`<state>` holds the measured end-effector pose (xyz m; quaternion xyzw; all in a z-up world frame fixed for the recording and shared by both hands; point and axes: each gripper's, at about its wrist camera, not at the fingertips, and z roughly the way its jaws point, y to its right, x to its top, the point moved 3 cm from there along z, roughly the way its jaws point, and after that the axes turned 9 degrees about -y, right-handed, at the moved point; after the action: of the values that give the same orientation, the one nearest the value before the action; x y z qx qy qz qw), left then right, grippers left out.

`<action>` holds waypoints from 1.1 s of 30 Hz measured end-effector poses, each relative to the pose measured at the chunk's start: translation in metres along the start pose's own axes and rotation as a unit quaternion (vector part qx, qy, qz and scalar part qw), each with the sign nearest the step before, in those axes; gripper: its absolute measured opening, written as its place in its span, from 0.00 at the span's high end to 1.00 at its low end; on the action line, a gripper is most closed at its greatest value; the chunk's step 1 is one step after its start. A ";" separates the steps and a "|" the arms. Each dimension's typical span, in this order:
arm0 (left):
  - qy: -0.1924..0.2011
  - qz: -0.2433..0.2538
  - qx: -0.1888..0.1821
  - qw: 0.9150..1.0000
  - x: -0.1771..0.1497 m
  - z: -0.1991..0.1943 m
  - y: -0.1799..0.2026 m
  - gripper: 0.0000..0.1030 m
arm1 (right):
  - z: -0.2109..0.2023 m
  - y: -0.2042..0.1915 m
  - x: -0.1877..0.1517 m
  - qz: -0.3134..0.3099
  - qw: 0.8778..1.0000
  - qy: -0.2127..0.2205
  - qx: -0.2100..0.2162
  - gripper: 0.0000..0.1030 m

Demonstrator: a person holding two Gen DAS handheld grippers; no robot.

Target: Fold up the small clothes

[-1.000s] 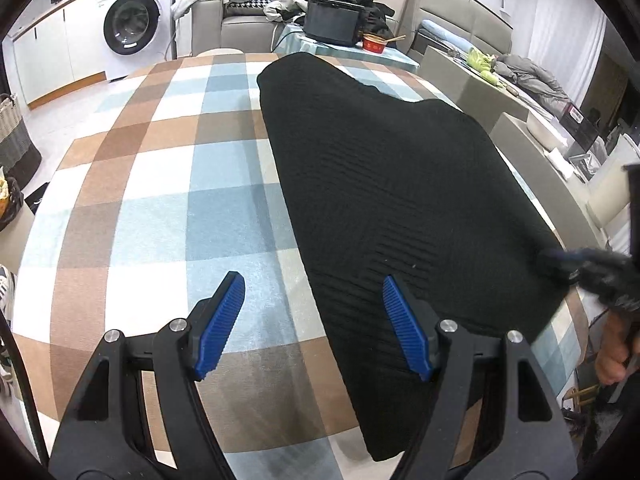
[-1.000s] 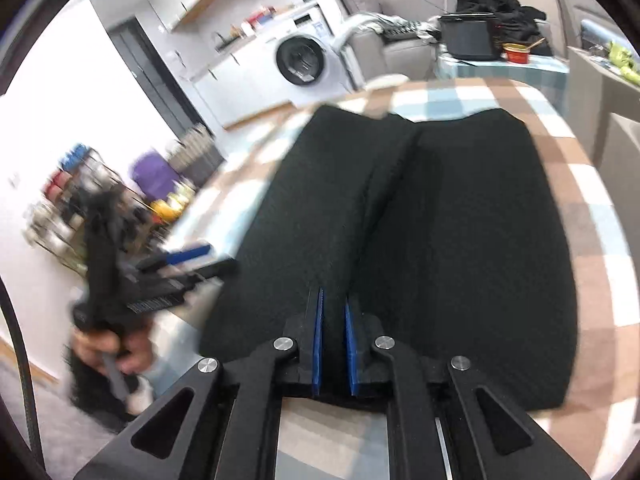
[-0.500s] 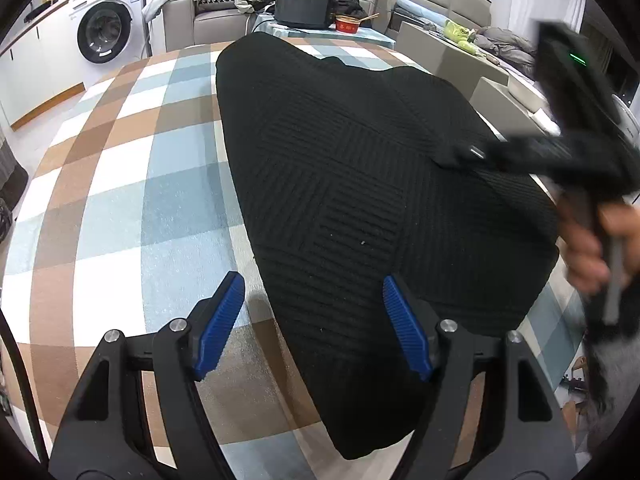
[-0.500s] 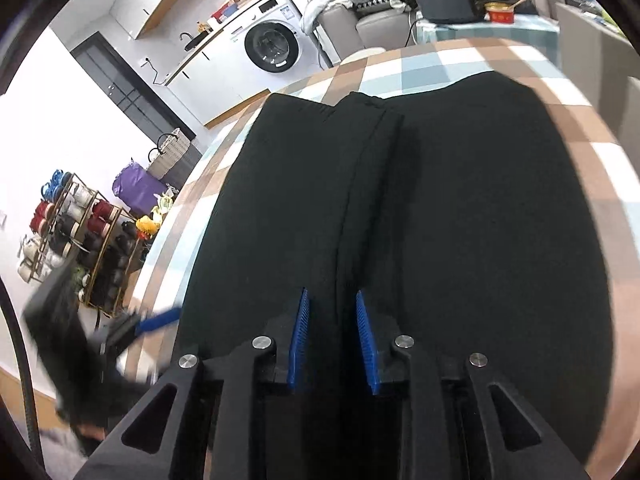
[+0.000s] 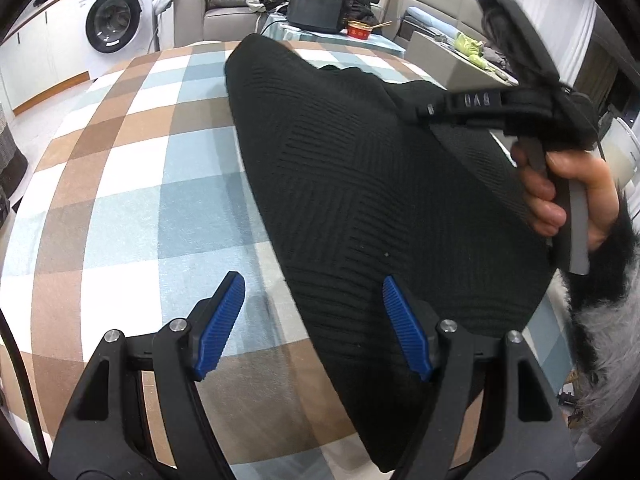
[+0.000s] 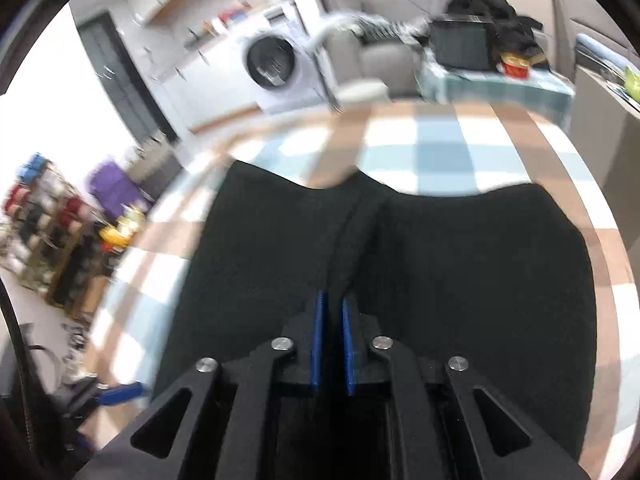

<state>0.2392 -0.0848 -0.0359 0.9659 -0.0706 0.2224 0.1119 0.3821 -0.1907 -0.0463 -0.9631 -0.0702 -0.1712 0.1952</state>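
Note:
A black ribbed knit garment (image 5: 360,180) lies spread on the checked tablecloth (image 5: 120,200). My left gripper (image 5: 314,328) hangs open over its near left edge, one fingertip above the cloth and the other above the knit, holding nothing. In the left wrist view a hand (image 5: 560,188) carries my right gripper (image 5: 430,111) above the garment's right half, with a flap of the knit raised under its tip. In the right wrist view my right gripper (image 6: 332,320) has its jaws closing, nearly together, on a raised ridge of the garment (image 6: 480,280).
A washing machine (image 5: 114,20) and cabinets stand beyond the table's far left. A sofa, a black box (image 5: 318,10) and a red bowl (image 5: 360,31) sit behind the table. A rack of small items (image 6: 48,240) stands on the floor to the left. A fluffy sleeve (image 5: 608,320) is at the right.
My right gripper has swept from the garment's right edge in over it, its jaws parting briefly and closing again on a fold. The left gripper has stayed open in about the same place.

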 end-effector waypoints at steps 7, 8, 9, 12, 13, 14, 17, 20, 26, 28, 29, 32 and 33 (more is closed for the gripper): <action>-0.004 -0.031 -0.023 0.999 -0.001 0.003 -0.016 0.33 | -0.029 0.031 -0.053 0.042 0.998 -0.006 0.038 0.57; -0.006 -0.035 -0.027 0.999 0.001 0.005 -0.018 0.33 | -0.035 0.034 -0.061 0.043 0.999 -0.003 0.028 0.57; -0.004 -0.036 -0.029 0.999 0.004 0.006 -0.018 0.33 | -0.046 0.040 -0.075 0.043 0.999 0.005 0.008 0.57; 0.000 -0.042 -0.036 0.998 0.016 0.012 -0.018 0.33 | -0.069 0.059 -0.104 0.069 0.997 0.022 -0.030 0.57; 0.001 -0.045 -0.040 0.998 0.021 0.014 -0.017 0.33 | -0.073 0.066 -0.110 0.079 0.996 0.025 -0.029 0.57; 0.002 -0.046 -0.045 0.998 0.027 0.017 -0.016 0.33 | -0.075 0.066 -0.114 0.084 0.996 0.026 -0.028 0.57; 0.008 -0.050 -0.061 0.997 0.042 0.028 -0.010 0.40 | -0.076 0.073 -0.127 0.087 0.995 0.026 -0.032 0.57; 0.018 -0.043 -0.041 0.998 0.050 0.031 -0.004 0.71 | -0.078 0.071 -0.131 0.077 0.996 0.026 -0.039 0.57; 0.029 -0.054 -0.037 0.997 0.042 0.023 -0.021 0.82 | -0.070 0.051 -0.135 0.050 0.998 0.008 -0.028 0.56; 0.030 -0.057 -0.027 0.998 0.036 0.017 -0.030 0.82 | -0.068 0.043 -0.141 0.035 0.999 0.003 -0.025 0.56; 0.030 -0.059 -0.023 0.998 0.033 0.013 -0.035 0.82 | -0.066 0.035 -0.143 0.028 0.999 0.000 -0.021 0.56; 0.030 -0.073 -0.015 0.997 0.019 0.000 -0.056 0.82 | -0.062 0.012 -0.151 0.002 1.000 -0.015 0.001 0.56; 0.028 -0.081 -0.018 0.996 0.014 -0.003 -0.064 0.81 | -0.060 0.001 -0.153 -0.013 1.000 -0.022 0.007 0.56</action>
<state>0.2621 -0.0238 -0.0384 0.9597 0.0071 0.2383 0.1488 0.2219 -0.2259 -0.0495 -0.9643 -0.0881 -0.1516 0.1985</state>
